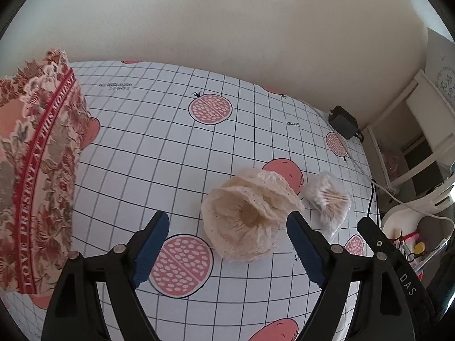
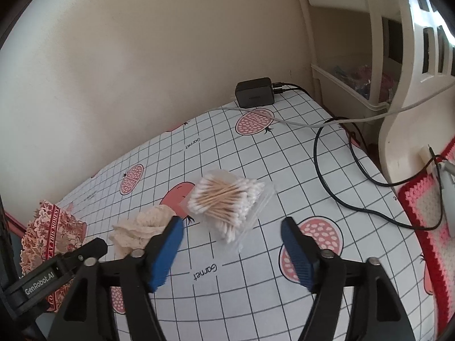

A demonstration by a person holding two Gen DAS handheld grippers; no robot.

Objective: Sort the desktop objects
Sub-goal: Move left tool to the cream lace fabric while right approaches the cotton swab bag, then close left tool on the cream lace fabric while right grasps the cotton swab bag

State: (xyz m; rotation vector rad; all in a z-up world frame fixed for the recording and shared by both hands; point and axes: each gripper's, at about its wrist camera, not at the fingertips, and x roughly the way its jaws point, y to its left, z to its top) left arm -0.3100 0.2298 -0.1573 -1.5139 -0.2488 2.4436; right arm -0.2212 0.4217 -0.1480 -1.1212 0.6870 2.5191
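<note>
- Left gripper (image 1: pixel 227 244) — your jaws stand wide with nothing between them, poised just short of the cream crocheted lace cloth (image 1: pixel 247 216) bunched on the gridded pomegranate-print tablecloth (image 1: pixel 159 147).
- Right gripper (image 2: pixel 231 253) — likewise wide and empty, aimed at the clear plastic bag of wooden cotton swabs (image 2: pixel 224 201) just beyond.
- Step in hand: the approach. Next, lower each gripper and close.
- Farther left: the floral red-banded fabric basket (image 1: pixel 37 170), a likely destination.

On the tablecloth (image 2: pixel 256 153), a crumpled lace cloth (image 2: pixel 142 227) is laid at nine o'clock of a bag of cotton swabs (image 2: pixel 224 199), just beside it. A charger (image 2: pixel 254 92) is set at twelve o'clock, against the wall.
</note>
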